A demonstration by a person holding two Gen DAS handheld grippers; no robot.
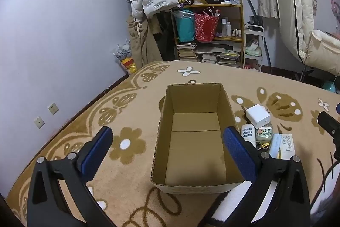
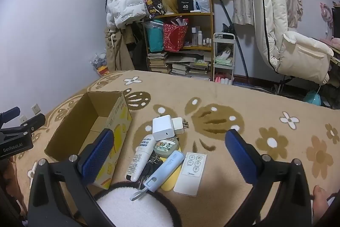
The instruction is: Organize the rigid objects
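Both grippers hang with jaws wide apart, holding nothing: the left gripper (image 1: pixel 167 150) over the empty brown cardboard box (image 1: pixel 194 186), the right gripper (image 2: pixel 170 150) above the small white charger cube (image 2: pixel 163 127), tube (image 2: pixel 141 157) and white remote control (image 2: pixel 190 171) clustered on the tan flowered bedspread (image 2: pixel 265 112) beside that box.

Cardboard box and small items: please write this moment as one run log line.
cardboard box: empty | charger, tube, remote: on blanket beside box | left gripper: open | right gripper: open
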